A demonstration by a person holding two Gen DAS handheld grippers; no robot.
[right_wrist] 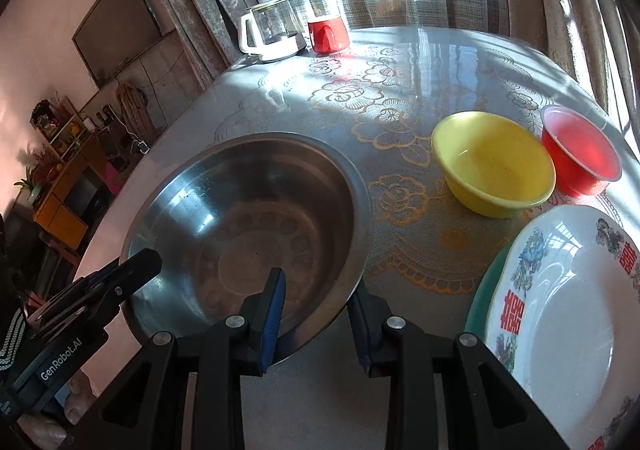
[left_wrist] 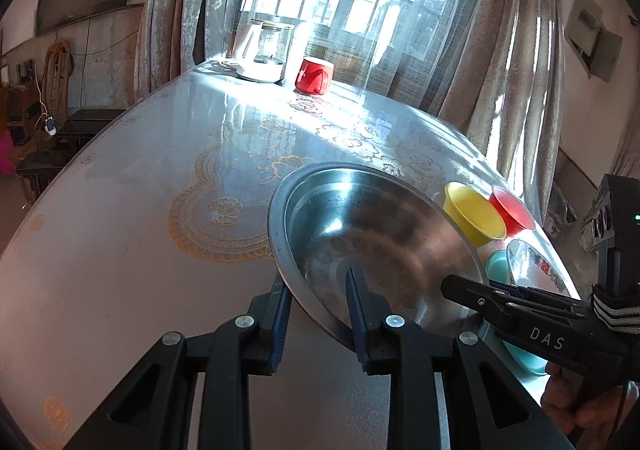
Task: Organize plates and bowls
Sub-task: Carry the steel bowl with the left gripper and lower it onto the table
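You've got the steel bowl [left_wrist: 372,234] pinched by its rim on both sides, left gripper [left_wrist: 318,296] and right gripper [right_wrist: 316,296] fingers each straddling the wall, clamped tight.

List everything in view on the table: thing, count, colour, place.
Steel bowl: one, silver, near edge, rim clamped by both grippers.
Yellow bowl: one, yellow, right of steel bowl.
Red bowl: one, translucent red, right of yellow bowl.
Patterned plate: one, white, near right, on teal plate.
Red mug: one, far edge.
Kettle: one, clear and white, left of mug.
Left gripper: black, blue pads.
Right gripper: same.
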